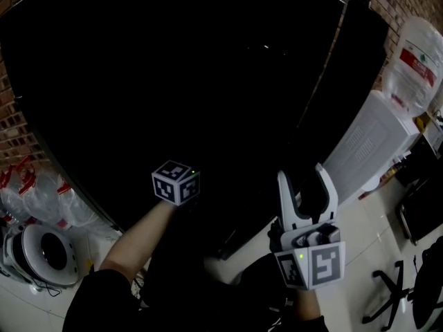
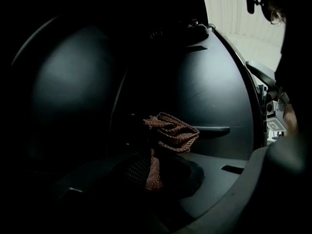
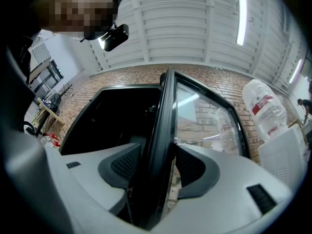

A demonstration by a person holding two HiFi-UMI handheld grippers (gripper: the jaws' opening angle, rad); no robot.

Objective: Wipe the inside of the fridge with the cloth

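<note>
Cloth (image 2: 168, 133), a reddish-brown knit, is pinched in the closed jaws of the left gripper (image 2: 153, 165), deep inside the dark fridge (image 1: 173, 68). In the left gripper view its long axis runs up from the pads toward 1 o'clock, and the bunched free end folds over above the jaw tips. Whether that end touches a fridge wall cannot be told, since the interior is little more than grey curves. In the head view the cloth and the left jaws are lost in blackness. Only the marker cube (image 1: 176, 182) and the bare forearm (image 1: 135, 237) show, the arm reaching from 7 o'clock into the cavity. The right gripper (image 1: 303, 174) sits at 5 o'clock in the head view, pointing toward 12 and tipped slightly upward. Its jaws are clamped on the edge of the fridge door (image 3: 163, 111), which stands between the pads as a dark upright bar. The door's lower end is cut off.
</note>
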